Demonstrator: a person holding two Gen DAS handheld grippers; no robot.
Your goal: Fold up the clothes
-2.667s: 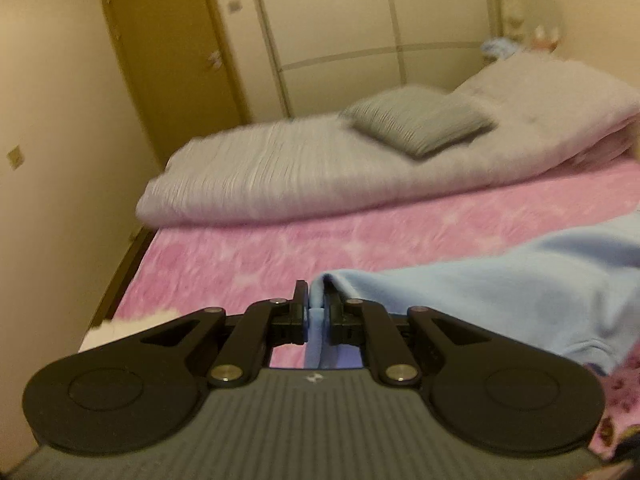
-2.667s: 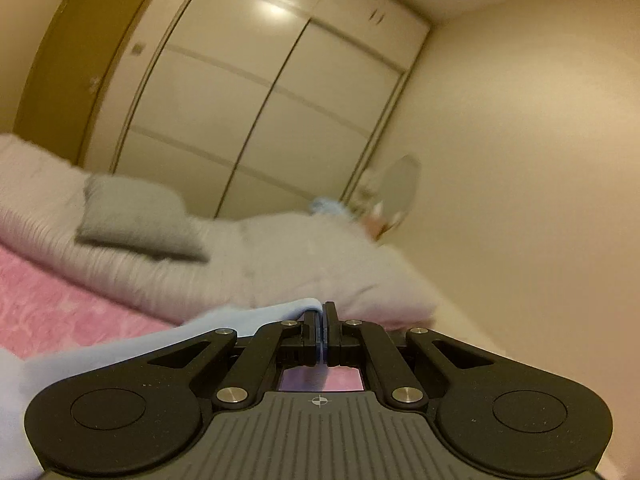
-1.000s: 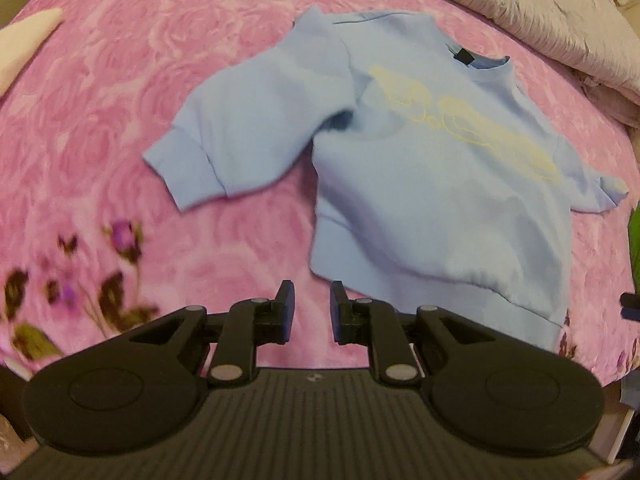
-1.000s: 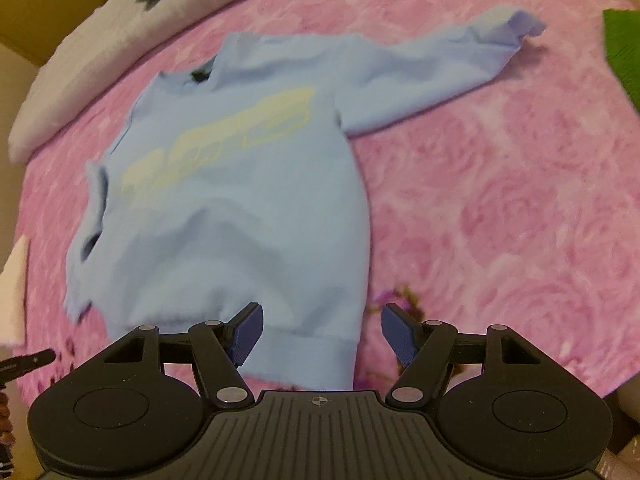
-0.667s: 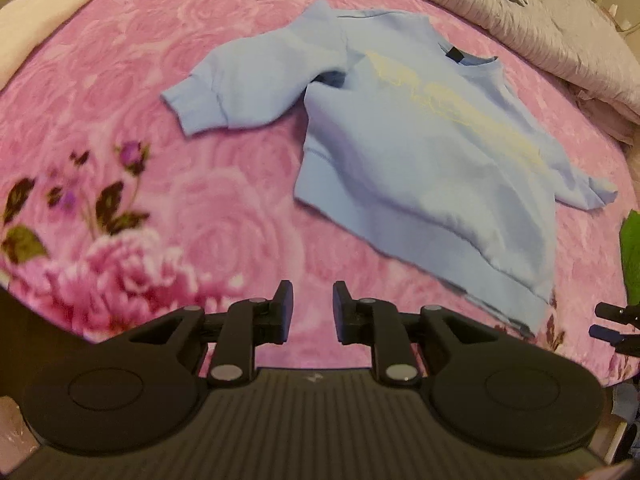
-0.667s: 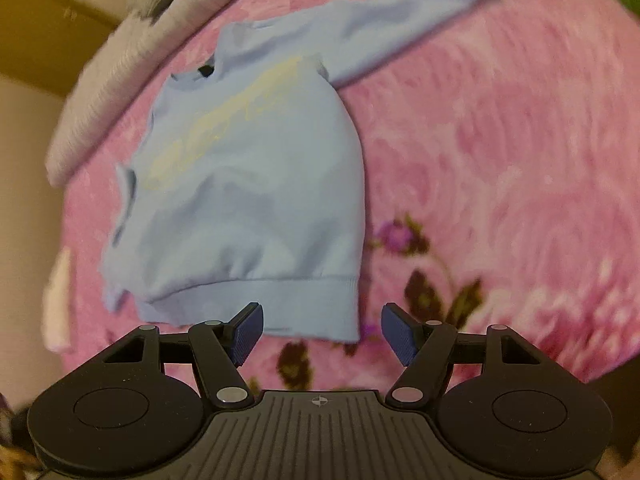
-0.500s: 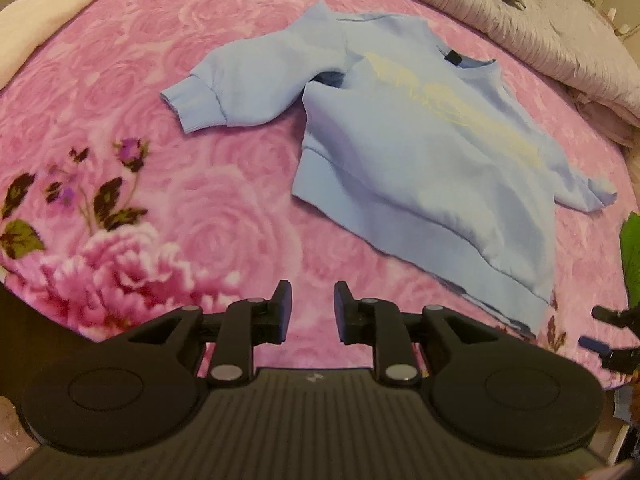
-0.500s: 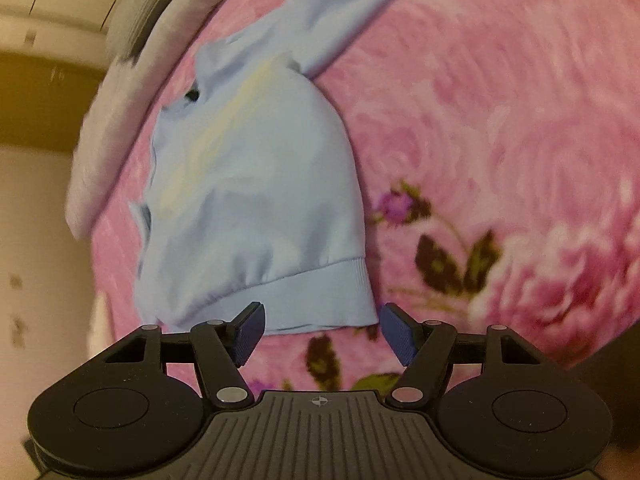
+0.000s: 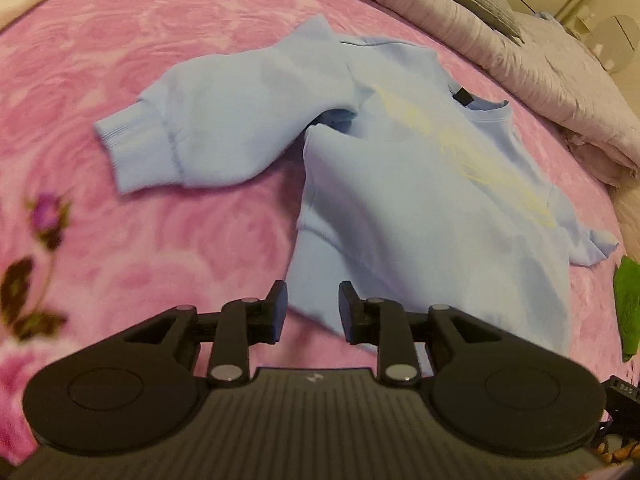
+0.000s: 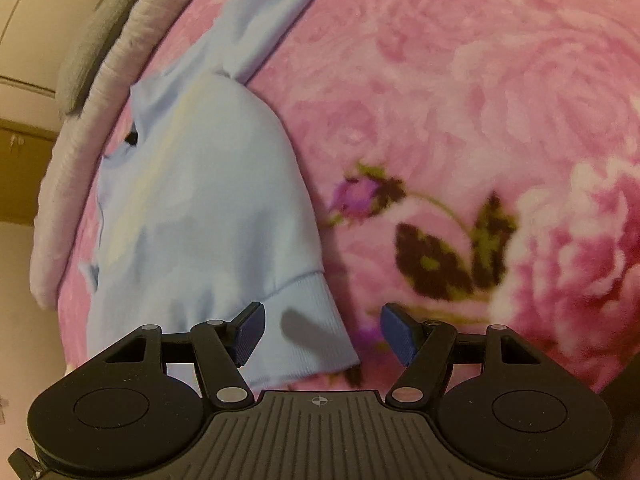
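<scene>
I have the light blue sweatshirt lying front-up on the pink floral blanket, filling the centre and right of the left wrist view. One sleeve is bent out toward the left of the frame, its cuff at mid-left. The neck label sits at upper right.

My left gripper is at the bottom centre of its view, jaws opening, with a gap between the fingertips wider than a second ago. The near-left corner of the hem shows in the gap, but the pads do not press on it. Half a second ago the hem was well above the fingertips in the frame; now it reaches them, and the whole garment looks larger.

In the right wrist view my right gripper stands wide open, as it did a second ago, gripping nothing. The ribbed hem corner lies between its fingertips, nearer the left pad, with a shadow across it. Earlier the hem lay above the fingertips; now the corner is down between them.

A grey quilt runs along the upper right of the left view. A green cloth shows at the right edge.
</scene>
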